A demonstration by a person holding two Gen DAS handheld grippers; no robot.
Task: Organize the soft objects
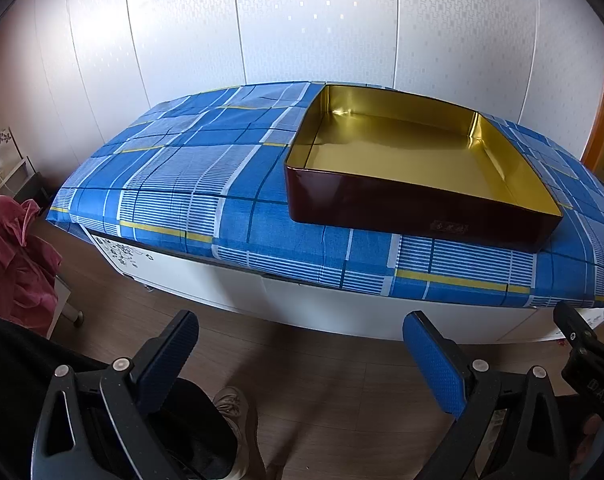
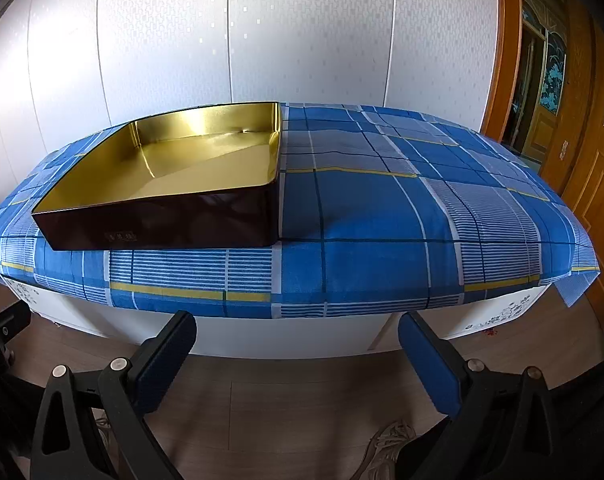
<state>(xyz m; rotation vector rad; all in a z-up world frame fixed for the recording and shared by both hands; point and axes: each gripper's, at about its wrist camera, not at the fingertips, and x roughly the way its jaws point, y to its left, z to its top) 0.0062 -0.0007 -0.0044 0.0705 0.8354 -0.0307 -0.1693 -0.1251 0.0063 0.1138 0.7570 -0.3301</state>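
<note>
A shallow tin box (image 1: 421, 204) (image 2: 162, 216), dark brown outside and gold inside, sits empty on a table covered with a blue checked cloth (image 1: 206, 168) (image 2: 381, 216). My left gripper (image 1: 302, 344) hangs open over the wooden floor in front of the table, short of its near edge, with nothing between its blue pads. My right gripper (image 2: 298, 344) is likewise open and empty, in front of the table's near edge. No soft object lies on the cloth in either view. A crumpled pink-red cloth (image 1: 10, 264) lies on a low stand at the far left.
White panelled wall (image 1: 302, 20) behind the table. A wooden door (image 2: 581, 140) stands at the right. The person's shoes (image 1: 234, 420) (image 2: 385, 452) rest on the wooden floor below the grippers. The other gripper's black frame (image 1: 589, 360) shows at the right edge.
</note>
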